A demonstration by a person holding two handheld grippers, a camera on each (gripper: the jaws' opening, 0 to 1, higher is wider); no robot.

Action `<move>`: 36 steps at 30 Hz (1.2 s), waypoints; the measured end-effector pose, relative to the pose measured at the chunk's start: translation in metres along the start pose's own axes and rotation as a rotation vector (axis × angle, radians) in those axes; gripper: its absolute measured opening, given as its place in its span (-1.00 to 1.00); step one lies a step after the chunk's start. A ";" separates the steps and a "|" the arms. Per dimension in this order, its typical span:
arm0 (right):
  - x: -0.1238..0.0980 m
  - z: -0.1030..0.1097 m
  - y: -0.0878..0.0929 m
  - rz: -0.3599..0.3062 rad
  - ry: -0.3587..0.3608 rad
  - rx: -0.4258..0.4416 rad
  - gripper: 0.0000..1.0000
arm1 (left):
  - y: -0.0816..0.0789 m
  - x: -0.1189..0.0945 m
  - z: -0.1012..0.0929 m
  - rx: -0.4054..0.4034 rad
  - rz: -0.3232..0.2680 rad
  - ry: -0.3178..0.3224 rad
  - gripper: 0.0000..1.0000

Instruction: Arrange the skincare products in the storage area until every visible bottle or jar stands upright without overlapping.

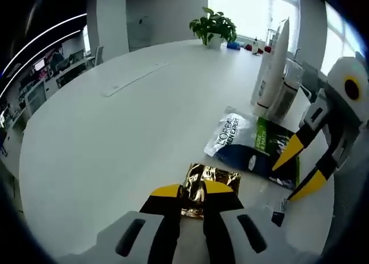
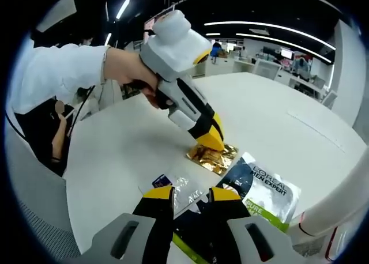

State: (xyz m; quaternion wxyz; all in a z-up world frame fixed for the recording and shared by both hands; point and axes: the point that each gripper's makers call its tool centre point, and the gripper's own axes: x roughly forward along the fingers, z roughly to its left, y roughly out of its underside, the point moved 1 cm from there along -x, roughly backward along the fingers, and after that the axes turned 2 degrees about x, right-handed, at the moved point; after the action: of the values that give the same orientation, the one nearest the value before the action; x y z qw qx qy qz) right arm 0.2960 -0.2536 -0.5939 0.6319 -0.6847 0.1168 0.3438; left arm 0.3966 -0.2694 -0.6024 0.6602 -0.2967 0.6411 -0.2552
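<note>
I am working over a broad white round table in an open office, with bright windows and a potted plant at the far edge. In the left gripper view, my left gripper has its yellow-tipped jaws drawn narrow on the near edge of a gold foil sachet lying flat on the table. Just beside it lies a dark-and-white L'Oreal Men Expert packet, also flat. Beyond that packet stand a tall white tube and a clear-capped bottle, both upright and touching or nearly so.

My right gripper comes in from the right, its jaws apart above the packet's green edge. In the right gripper view, the right gripper hovers over a small silvery sachet and the packet; the jaws stand open with nothing clamped. There I see a hand holding the left gripper, tip down on the gold sachet.
</note>
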 end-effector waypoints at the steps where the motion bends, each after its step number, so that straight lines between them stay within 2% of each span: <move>1: 0.000 0.000 0.000 0.000 0.000 0.000 -0.68 | -0.001 0.001 -0.003 0.014 -0.001 0.006 -0.73; 4: -0.001 0.000 -0.001 -0.001 0.001 0.001 -0.68 | -0.003 0.004 -0.009 0.045 -0.002 0.039 -0.73; 18: -0.005 -0.001 -0.001 -0.006 0.002 0.010 -0.68 | -0.003 0.003 -0.013 0.111 0.010 0.084 -0.76; 22: -0.006 0.003 -0.002 -0.012 -0.002 0.011 -0.68 | -0.003 0.002 -0.019 0.150 0.014 0.111 -0.78; 26: -0.007 0.001 -0.003 -0.013 -0.001 0.013 -0.68 | -0.005 0.005 -0.012 0.145 0.015 0.104 -0.74; 30: -0.011 -0.002 -0.006 -0.022 0.002 0.016 -0.67 | -0.005 0.005 -0.013 0.145 0.009 0.116 -0.70; 36: -0.019 -0.002 -0.008 -0.023 -0.001 0.005 -0.54 | -0.011 -0.001 -0.015 0.159 0.010 0.102 -0.62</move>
State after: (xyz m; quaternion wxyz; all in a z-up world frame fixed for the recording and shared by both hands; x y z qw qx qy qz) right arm 0.2871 -0.2590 -0.5763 0.6378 -0.6842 0.1095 0.3363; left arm 0.3821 -0.2774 -0.5943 0.6495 -0.2268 0.6529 -0.3170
